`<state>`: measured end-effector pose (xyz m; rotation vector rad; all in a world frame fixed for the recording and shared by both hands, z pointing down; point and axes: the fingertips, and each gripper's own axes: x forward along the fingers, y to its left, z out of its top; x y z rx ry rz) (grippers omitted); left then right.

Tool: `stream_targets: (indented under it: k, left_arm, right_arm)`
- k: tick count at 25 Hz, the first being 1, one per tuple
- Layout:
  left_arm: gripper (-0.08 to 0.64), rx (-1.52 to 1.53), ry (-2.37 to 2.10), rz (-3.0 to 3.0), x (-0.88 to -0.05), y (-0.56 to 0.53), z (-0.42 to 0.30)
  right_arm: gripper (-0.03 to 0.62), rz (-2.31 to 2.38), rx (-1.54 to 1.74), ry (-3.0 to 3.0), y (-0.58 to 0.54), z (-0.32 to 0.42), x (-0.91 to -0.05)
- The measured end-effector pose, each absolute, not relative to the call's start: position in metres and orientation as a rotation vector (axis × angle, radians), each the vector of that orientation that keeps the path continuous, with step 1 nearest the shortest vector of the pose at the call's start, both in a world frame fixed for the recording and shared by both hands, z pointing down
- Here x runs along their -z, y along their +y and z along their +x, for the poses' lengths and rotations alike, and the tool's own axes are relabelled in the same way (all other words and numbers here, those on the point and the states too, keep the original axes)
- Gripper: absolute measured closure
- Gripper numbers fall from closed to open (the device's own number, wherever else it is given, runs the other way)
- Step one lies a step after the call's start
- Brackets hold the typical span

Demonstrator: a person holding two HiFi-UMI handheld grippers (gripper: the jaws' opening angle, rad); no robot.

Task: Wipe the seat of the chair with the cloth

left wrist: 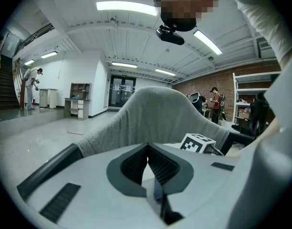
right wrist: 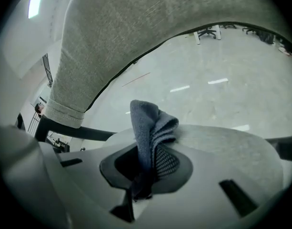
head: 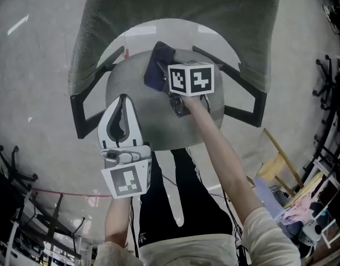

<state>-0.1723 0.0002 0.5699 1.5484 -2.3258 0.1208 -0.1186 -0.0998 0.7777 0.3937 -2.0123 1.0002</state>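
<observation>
Blue cloth (head: 157,66) clamped, rear edge of seat (head: 158,123)

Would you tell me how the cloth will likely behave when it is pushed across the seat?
Probably floppy: the cloth folds and curls over in the right hand-held gripper. Its fuzzy weave likely drags on the fabric seat, so it may bunch.

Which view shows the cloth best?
The right gripper view: the cloth sits close up at its centre, bunched between the right hand-held gripper's jaws. The head view shows it small and dark, from above. The left gripper view misses it.
</observation>
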Motion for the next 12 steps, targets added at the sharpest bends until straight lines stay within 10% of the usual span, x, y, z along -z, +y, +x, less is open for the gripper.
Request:
stream_targets:
  k: [12]
  left_arm:
    - [0.545,-0.154,-2.232,1.685,-0.564,-0.029,-0.133]
  right_arm:
    - [0.543,0.680,-0.843,-1.936,-0.168,-0.004,-0.777]
